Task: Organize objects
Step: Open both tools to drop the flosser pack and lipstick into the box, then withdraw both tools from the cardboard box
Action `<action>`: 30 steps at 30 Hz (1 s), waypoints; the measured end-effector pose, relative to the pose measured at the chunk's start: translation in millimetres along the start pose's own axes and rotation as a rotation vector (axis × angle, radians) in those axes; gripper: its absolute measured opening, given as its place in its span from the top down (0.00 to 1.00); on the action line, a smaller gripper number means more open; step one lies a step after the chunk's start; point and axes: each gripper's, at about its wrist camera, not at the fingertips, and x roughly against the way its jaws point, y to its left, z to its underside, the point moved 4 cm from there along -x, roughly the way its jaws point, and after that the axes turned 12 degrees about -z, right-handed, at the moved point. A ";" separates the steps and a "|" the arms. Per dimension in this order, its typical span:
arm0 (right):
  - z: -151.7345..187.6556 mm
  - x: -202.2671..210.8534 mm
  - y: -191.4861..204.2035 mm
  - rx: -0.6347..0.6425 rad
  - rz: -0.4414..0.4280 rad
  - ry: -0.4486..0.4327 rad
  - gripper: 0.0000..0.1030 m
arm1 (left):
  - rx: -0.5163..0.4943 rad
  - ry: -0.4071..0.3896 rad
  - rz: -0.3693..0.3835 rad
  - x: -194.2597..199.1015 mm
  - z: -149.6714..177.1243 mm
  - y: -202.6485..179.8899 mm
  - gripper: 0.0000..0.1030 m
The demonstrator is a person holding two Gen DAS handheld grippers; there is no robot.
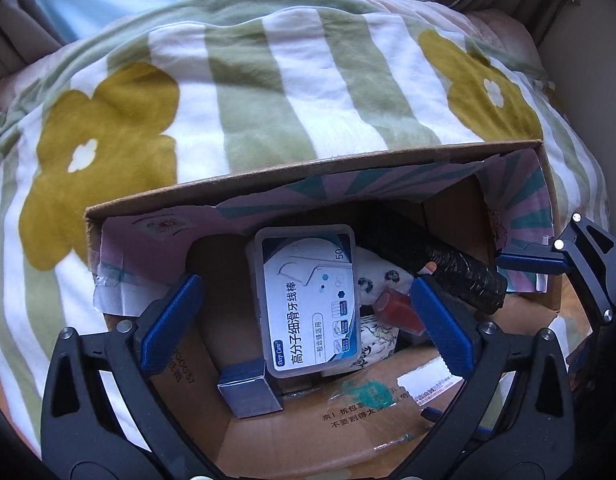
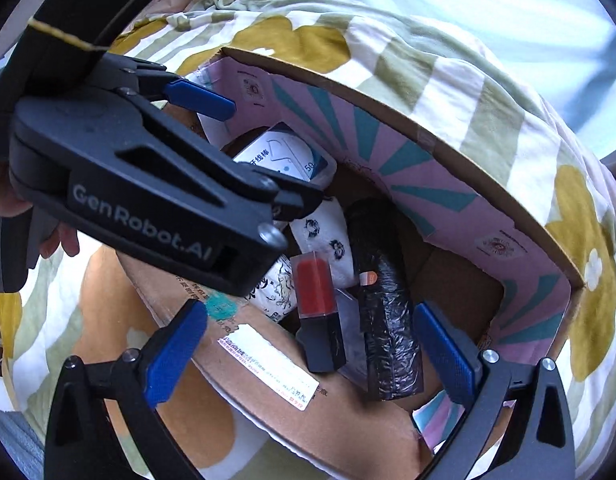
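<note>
Left wrist view: floss case lies in the box between my left gripper's wide, untouching fingers. Light, stiff, slick plastic, I judge; grip its long edges. Right gripper wide, empty.

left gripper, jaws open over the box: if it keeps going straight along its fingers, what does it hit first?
Most likely the floss pick case, which sits centred between the open left gripper fingers inside the cardboard box. Depth is unclear, so the gap to it can't be judged.
</note>
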 end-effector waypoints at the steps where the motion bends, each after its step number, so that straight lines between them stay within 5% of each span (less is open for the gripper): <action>1: 0.1 0.1 -0.3 -0.006 -0.001 -0.001 0.01 | -0.001 0.001 0.000 0.4 0.1 0.1 0.00; 12: 0.4 30.7 11.5 -0.044 0.020 -0.042 0.01 | 0.012 -0.029 0.016 37.4 4.3 -1.0 0.00; 21: 7.2 101.9 33.6 -0.137 0.070 -0.136 0.01 | 0.068 -0.121 -0.013 133.2 17.8 8.7 0.00; 30: 41.6 170.2 53.4 -0.355 0.138 -0.230 0.00 | 0.141 -0.194 -0.047 226.1 74.6 25.3 0.00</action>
